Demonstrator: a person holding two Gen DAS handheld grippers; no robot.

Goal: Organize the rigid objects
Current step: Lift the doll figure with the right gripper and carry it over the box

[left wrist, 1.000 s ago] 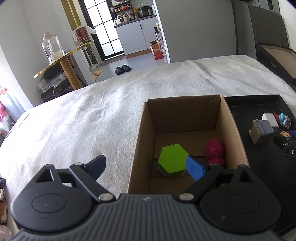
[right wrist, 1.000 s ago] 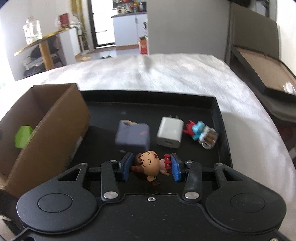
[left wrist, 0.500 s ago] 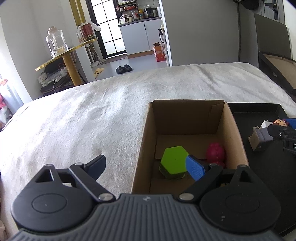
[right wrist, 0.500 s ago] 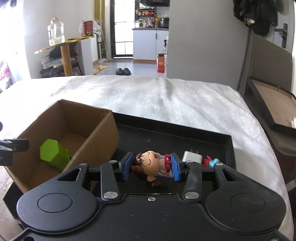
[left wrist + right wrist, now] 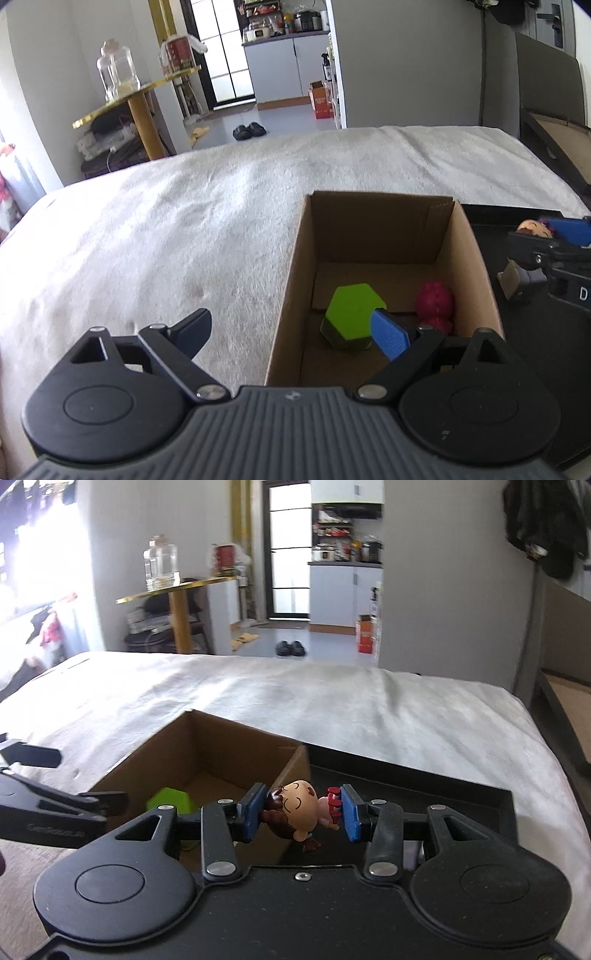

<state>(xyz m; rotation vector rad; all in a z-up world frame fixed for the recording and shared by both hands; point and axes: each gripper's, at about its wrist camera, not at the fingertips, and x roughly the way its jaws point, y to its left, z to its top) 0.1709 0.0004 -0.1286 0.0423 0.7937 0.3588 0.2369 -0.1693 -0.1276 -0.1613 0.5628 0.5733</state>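
My right gripper (image 5: 301, 814) is shut on a small cartoon figurine (image 5: 301, 812) with a round face and brown hair, held above the black tray (image 5: 424, 779) beside the box's right wall. The figurine also shows in the left wrist view (image 5: 533, 229). The open cardboard box (image 5: 291, 273) holds a green hexagonal block (image 5: 351, 317) and a pink toy (image 5: 435, 301). My left gripper (image 5: 291, 328) is open and empty, straddling the box's near left wall. The green block shows in the right wrist view (image 5: 168, 801).
The box and tray lie on a white blanket (image 5: 166, 236). A grey-and-tan object (image 5: 515, 282) stands on the tray behind my right gripper. A gold side table (image 5: 140, 99) with a glass jar stands beyond the bed.
My right gripper has lifted the figurine off the tray and carried it left toward the box. My left gripper stays open by the box, hardly moved.
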